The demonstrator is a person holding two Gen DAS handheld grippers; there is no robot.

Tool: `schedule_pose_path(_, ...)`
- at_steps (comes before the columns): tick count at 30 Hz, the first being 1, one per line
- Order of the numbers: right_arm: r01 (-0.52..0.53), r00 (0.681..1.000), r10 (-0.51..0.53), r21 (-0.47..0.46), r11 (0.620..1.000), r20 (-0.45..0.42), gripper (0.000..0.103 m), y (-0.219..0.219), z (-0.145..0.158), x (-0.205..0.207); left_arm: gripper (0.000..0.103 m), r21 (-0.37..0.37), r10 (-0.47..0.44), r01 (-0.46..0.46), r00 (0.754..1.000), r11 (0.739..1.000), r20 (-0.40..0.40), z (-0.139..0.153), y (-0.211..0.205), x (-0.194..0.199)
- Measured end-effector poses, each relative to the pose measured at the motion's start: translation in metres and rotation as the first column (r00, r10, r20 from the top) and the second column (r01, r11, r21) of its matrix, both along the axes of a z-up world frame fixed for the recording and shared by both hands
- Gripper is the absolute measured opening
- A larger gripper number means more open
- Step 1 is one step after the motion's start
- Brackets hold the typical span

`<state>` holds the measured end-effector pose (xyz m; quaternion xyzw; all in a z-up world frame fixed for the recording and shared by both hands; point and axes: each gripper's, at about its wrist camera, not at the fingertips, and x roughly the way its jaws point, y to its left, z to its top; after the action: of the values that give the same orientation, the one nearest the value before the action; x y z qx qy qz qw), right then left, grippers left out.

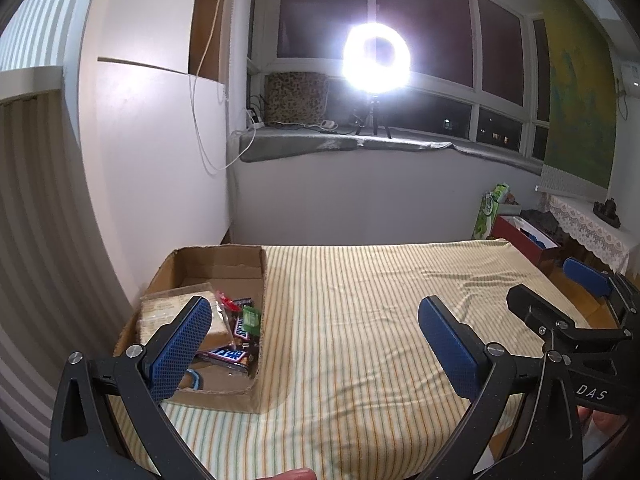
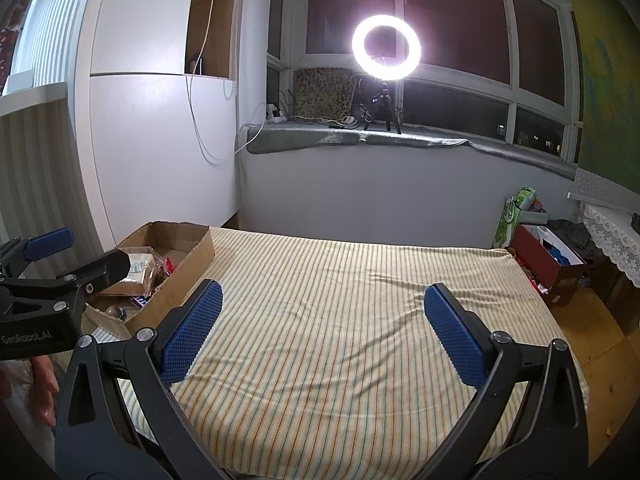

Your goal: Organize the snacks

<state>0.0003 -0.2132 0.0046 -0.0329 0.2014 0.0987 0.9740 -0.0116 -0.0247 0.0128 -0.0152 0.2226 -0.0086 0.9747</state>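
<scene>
A cardboard box (image 1: 244, 264) sits at the left of the striped table; it also shows in the right wrist view (image 2: 196, 252). It holds a large clear-wrapped biscuit pack (image 1: 218, 326), Snickers bars (image 1: 226, 356), a green packet (image 1: 251, 317) and a red-wrapped sweet (image 1: 225, 302). My left gripper (image 1: 316, 320) is open and empty, its left finger over the box's near end. My right gripper (image 2: 322, 304) is open and empty above the bare cloth, to the right of the box. Each gripper shows at the edge of the other's view.
The table carries a yellow striped cloth (image 1: 380, 300). A white cabinet (image 1: 152, 140) stands behind the box. A ring light (image 1: 376, 58) shines on the windowsill. A red box (image 1: 528, 240) and a green bag (image 1: 490, 212) stand off the table's far right.
</scene>
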Motion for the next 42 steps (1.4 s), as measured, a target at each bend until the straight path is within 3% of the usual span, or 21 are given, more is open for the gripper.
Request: schedule_pose_path(42,-0.003,1.000,0.003,-0.002,1.000,-0.002,0.103,0.0005,-0.0015,0.0010,0.102,-0.005,-0.022,0.022,0.999,1.000,-0.037,-0.0069,-0.0048,0.0015)
